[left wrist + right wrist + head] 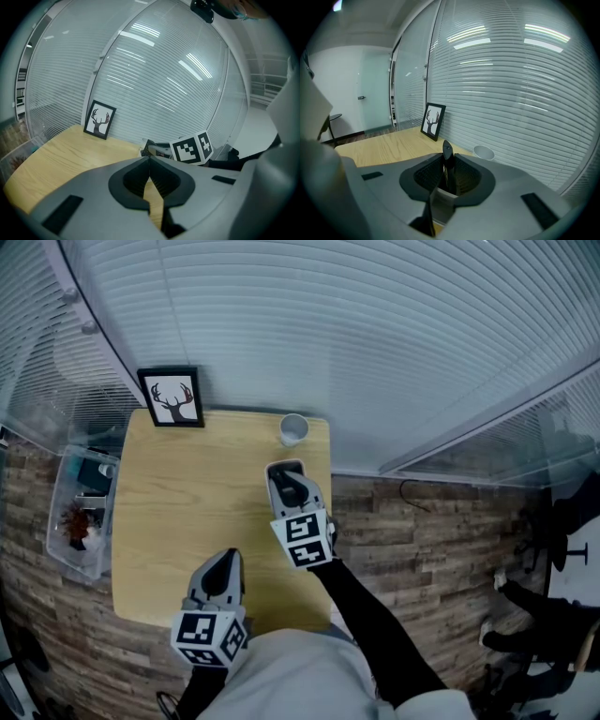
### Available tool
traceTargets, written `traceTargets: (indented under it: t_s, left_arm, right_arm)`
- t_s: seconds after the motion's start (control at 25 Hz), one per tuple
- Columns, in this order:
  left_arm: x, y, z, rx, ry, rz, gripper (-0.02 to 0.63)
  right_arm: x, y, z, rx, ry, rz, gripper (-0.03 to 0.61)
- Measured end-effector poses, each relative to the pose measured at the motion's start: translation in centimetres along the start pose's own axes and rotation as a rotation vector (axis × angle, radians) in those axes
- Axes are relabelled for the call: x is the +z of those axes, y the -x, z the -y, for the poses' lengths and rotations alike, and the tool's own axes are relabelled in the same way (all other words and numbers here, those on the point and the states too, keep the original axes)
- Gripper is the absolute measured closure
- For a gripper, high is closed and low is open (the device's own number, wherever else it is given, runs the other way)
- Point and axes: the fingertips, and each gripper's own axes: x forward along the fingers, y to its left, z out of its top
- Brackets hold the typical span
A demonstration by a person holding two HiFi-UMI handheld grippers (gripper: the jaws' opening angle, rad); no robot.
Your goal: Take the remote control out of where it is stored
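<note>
Slatted blinds (328,324) behind glass back a light wooden table (187,521) in the head view, with wood-look flooring (394,521) around it. A framed deer picture (172,397) stands at the table's far left corner and a white cup (293,428) at its far right edge. A clear bin (80,521) (its contents are too small to name) sits on the floor beside the table's left side. The right gripper (287,471) is over the table, just short of the cup, with the dark remote control (292,491) between its jaws. The left gripper (228,559) is lower in the frame, over the table's near edge.

In the left gripper view, the jaws meet at the tips with nothing between them, and only table shows through the slit below. The right gripper's marker cube (192,147) sits ahead to the right.

In the right gripper view, the jaws stand narrowly apart, clamped on the remote control. It is seen edge-on and pokes up past the tips, with the table, picture and cup beyond it.
</note>
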Motion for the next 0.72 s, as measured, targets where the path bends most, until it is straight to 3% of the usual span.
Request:
traceTargets:
  t_s: [0.72]
  left_arm:
    - [-0.12, 0.29, 0.15, -0.005, 0.003, 0.010, 0.606]
  right_arm:
    - [0.11, 0.43, -0.05, 0.003, -0.007, 0.005, 0.505]
